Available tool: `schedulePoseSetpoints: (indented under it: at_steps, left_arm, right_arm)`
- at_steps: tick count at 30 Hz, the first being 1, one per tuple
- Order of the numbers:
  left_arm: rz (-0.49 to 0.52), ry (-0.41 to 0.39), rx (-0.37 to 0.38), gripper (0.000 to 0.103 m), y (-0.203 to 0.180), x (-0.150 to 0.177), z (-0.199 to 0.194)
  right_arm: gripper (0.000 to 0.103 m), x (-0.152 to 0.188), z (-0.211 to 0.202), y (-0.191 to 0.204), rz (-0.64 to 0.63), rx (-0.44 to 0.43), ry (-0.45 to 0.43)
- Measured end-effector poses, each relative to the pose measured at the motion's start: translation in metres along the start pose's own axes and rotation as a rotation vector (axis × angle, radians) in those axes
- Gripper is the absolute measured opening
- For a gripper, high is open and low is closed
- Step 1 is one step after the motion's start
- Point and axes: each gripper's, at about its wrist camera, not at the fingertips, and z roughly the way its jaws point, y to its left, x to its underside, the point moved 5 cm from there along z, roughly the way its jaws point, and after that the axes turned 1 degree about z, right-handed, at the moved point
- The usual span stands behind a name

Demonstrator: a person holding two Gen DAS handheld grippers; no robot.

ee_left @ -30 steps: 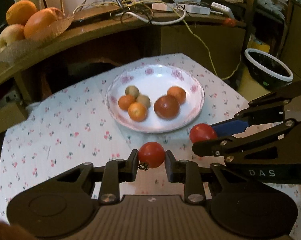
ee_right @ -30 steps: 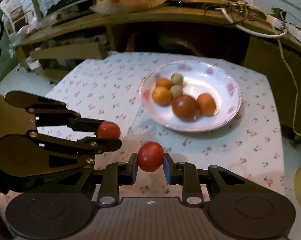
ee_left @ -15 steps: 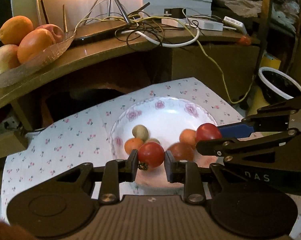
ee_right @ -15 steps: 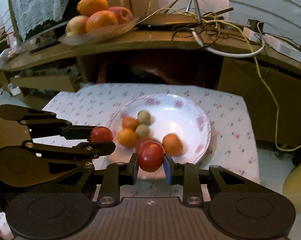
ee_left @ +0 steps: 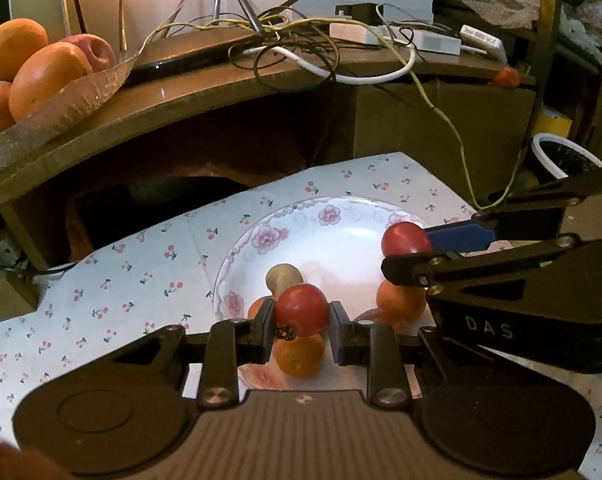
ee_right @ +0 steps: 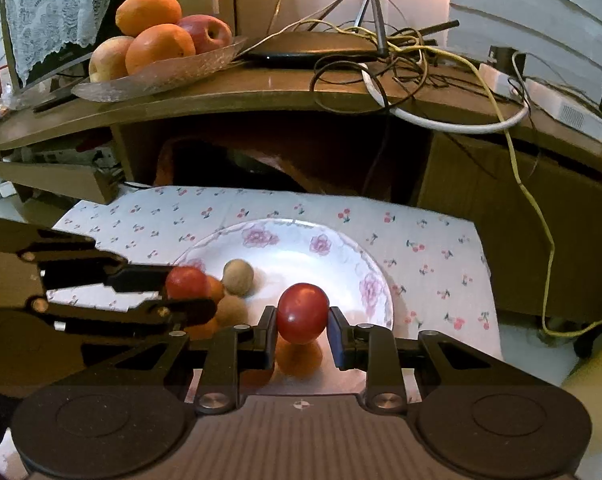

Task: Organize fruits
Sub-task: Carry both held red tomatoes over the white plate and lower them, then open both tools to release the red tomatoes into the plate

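Observation:
My left gripper (ee_left: pixel 301 322) is shut on a small red tomato (ee_left: pixel 301 309) and hangs over the near side of the white flowered plate (ee_left: pixel 333 220). My right gripper (ee_right: pixel 302 326) is shut on a second red tomato (ee_right: pixel 303 312), also over the plate (ee_right: pixel 341 248). Each gripper shows in the other's view with its tomato: the right one (ee_left: pixel 405 239) at the right, the left one (ee_right: pixel 186 282) at the left. In the plate lie several small orange fruits (ee_left: pixel 400 300) and brownish round ones (ee_right: pixel 238 277), partly hidden behind the fingers.
The plate rests on a low table under a cherry-print cloth (ee_right: pixel 421 248). Behind it a wooden shelf (ee_right: pixel 261 98) carries a glass dish of oranges and apples (ee_right: pixel 157 46) and tangled cables (ee_right: pixel 381 60). A white-rimmed bowl (ee_left: pixel 561 160) stands at the right.
Both grippers have moved forward with their tomatoes, from over the cloth in front of the plate to above the plate's near half. Both grips stay the same.

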Motion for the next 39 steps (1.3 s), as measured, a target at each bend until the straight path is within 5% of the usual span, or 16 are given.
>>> schedulePoseSetpoints:
  at_steps: [39]
  left_arm:
    - [-0.030, -0.011, -0.019, 0.035, 0.006, -0.001, -0.003]
  right_arm:
    - [0.032, -0.001, 0.001, -0.010, 0.027, 0.006, -0.013]
